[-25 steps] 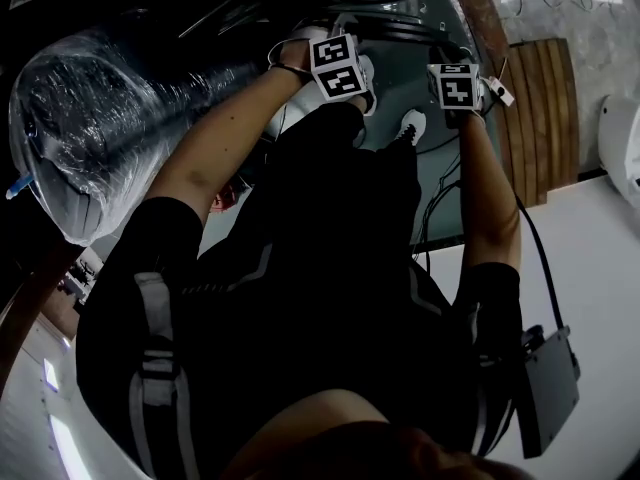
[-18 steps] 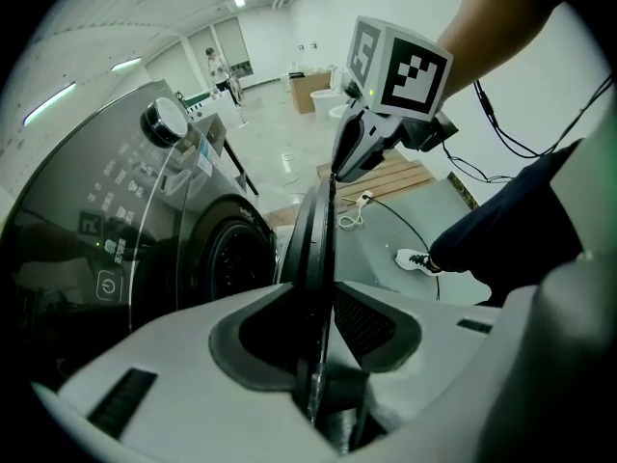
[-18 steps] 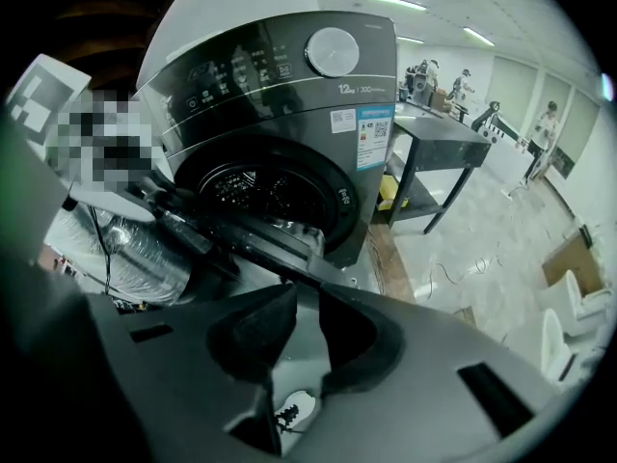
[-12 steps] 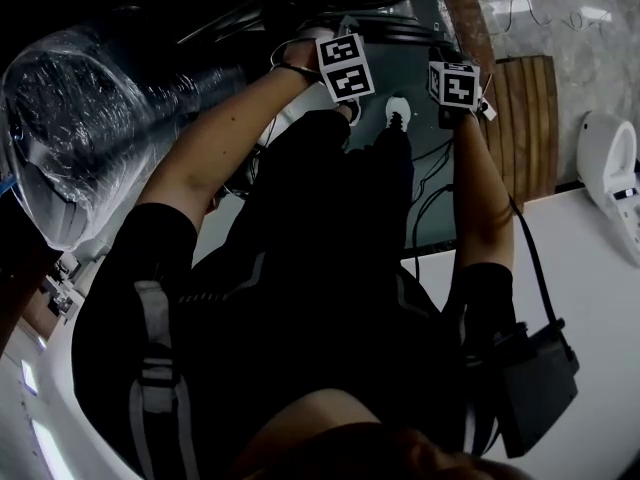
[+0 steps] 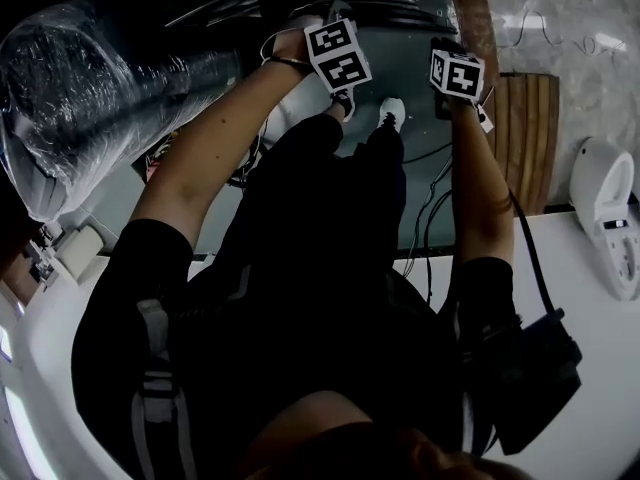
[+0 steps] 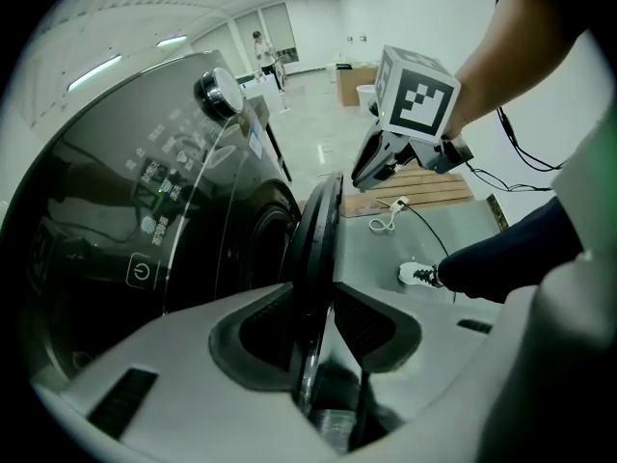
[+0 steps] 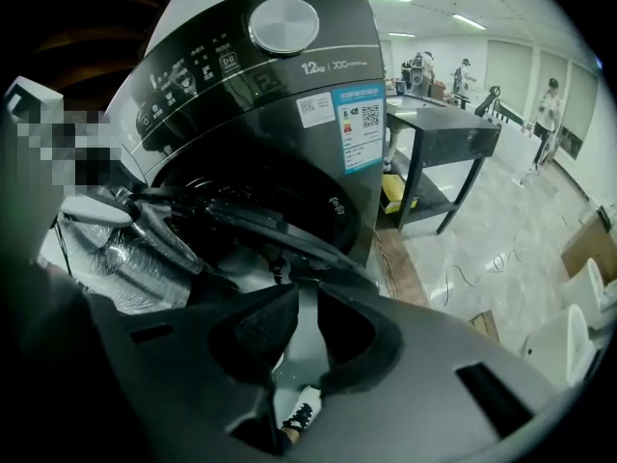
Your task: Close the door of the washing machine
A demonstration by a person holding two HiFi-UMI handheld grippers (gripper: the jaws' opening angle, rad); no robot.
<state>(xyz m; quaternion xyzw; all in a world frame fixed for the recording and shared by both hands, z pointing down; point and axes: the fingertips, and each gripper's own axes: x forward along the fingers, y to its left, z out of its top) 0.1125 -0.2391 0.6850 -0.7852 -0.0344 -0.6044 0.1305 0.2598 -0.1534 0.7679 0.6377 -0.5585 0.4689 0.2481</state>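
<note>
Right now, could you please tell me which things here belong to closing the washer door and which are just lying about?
In the job:
washing machine
its open door
left gripper, clamped on the door's edge
right gripper, jaws just closing with nothing between them

Lying about:
plastic-wrapped bundle
wooden pallet
floor cable
black metal table

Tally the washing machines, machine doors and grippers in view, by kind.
washing machine: 1
door: 1, open
grippers: 2, left gripper clamping the door's edge, right gripper empty, jaws just closing further
Total: 4
</note>
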